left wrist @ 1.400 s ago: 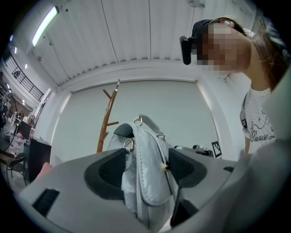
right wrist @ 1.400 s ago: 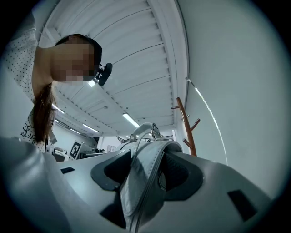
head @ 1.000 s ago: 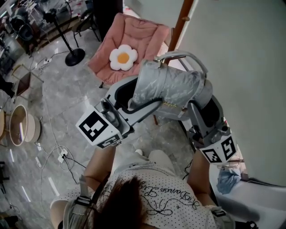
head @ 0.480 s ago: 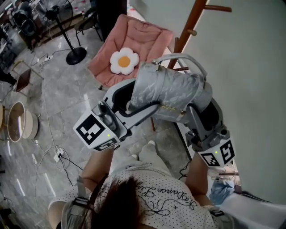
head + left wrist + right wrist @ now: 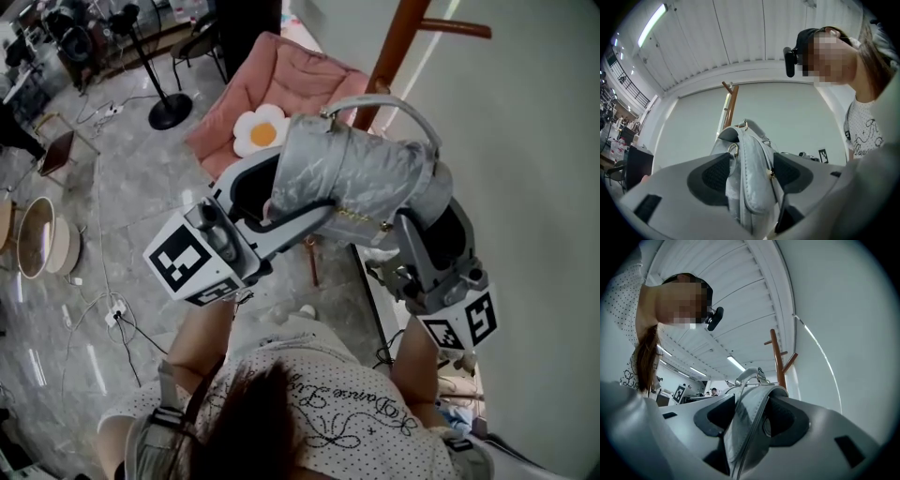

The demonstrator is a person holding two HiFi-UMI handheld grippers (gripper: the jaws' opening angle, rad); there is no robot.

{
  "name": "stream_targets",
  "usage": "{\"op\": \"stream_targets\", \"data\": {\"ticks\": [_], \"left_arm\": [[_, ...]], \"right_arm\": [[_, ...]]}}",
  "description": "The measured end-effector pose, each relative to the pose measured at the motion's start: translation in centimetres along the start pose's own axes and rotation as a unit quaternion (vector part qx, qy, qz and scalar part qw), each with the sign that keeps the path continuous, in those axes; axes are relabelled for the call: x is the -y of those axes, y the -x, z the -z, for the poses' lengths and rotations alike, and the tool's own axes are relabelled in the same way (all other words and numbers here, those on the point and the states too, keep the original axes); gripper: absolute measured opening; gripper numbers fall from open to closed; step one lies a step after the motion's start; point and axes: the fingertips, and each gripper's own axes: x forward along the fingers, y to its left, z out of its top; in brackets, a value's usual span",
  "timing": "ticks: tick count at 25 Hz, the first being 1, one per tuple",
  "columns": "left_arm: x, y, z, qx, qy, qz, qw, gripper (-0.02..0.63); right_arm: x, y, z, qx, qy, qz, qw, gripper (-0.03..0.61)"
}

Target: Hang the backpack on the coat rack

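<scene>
A silver-grey backpack hangs in the air between both grippers, its top carry handle arching upward. My left gripper is shut on the backpack's left side, and in the left gripper view the grey fabric is pinched between the black pads. On the right side my right gripper is shut on the bag, fabric squeezed between its jaws. The brown wooden coat rack stands just behind the bag, by the white wall, with a peg sticking out to the right. The rack's pole rises beyond the handle.
A pink folding chair with a daisy cushion stands on the marble floor behind the bag. A black fan stand is farther left, cables and a power strip lie on the floor, and round baskets sit at the left edge.
Both grippers have carried the backpack upward and toward the coat rack; the rack's pole and peg now show more fully above the bag. Both grips are unchanged.
</scene>
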Motion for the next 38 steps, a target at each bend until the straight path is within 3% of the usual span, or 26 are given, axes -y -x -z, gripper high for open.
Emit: {"op": "stream_targets", "data": {"ticks": [3, 7, 12, 27, 38], "left_arm": [[0.0, -0.8, 0.1, 0.002, 0.001, -0.007, 1.0000, 0.290], [-3.0, -1.7, -1.0, 0.001, 0.010, -0.014, 0.9999, 0.290], [-2.5, -2.3, 1.2, -0.001, 0.015, -0.007, 0.9999, 0.290], [-5.0, -2.2, 4.3, -0.015, 0.056, 0.061, 0.9964, 0.288], [-5.5, -2.8, 6.2, -0.026, 0.063, 0.064, 0.9956, 0.288]], "right_arm": [[0.9, 0.2, -0.2, -0.002, 0.002, -0.009, 1.000, 0.224], [2.2, -2.9, -0.6, -0.011, 0.003, -0.015, 1.000, 0.222], [3.0, -1.3, 1.0, -0.010, 0.002, -0.009, 1.000, 0.221], [2.3, -1.5, 4.1, -0.036, 0.019, 0.061, 0.997, 0.215], [3.3, -1.1, 5.7, -0.047, 0.015, 0.076, 0.996, 0.213]]}}
